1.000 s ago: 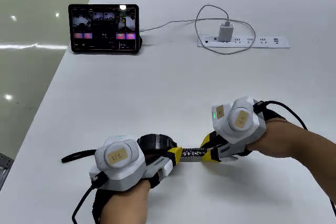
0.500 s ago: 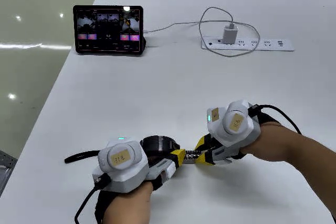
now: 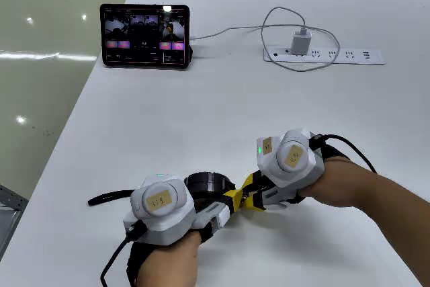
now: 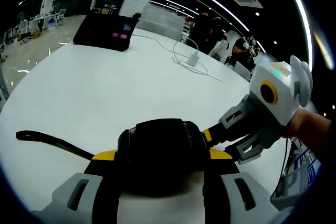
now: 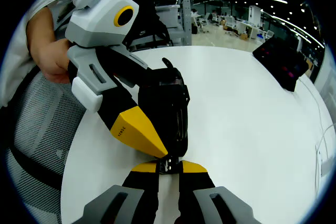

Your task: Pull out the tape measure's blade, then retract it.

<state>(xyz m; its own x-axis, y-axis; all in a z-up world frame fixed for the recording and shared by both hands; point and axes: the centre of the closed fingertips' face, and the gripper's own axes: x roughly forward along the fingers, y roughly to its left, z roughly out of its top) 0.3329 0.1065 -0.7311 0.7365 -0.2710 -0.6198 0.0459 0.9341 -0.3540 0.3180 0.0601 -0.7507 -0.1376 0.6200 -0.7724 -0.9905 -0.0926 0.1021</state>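
Observation:
A black tape measure (image 3: 207, 185) lies on the white table (image 3: 222, 119) near its front edge, with a black wrist strap (image 3: 107, 197) trailing to the left. My left gripper (image 4: 157, 166) is shut on the tape measure (image 4: 160, 153), its yellow tips on either side of the case. My right gripper (image 5: 169, 167) is shut on the blade's end right at the tape measure (image 5: 165, 111) mouth. Almost no blade shows between the two grippers (image 3: 238, 199); their yellow tips nearly touch.
A tablet (image 3: 145, 35) stands at the back left, its screen lit. A white power strip (image 3: 326, 55) with a charger and looped cable (image 3: 295, 28) lies at the back right. The table's left edge (image 3: 74, 119) drops to a shiny floor.
My right gripper has moved left toward the left one, and the visible blade between them has shortened to almost nothing. The head camera has shifted a little.

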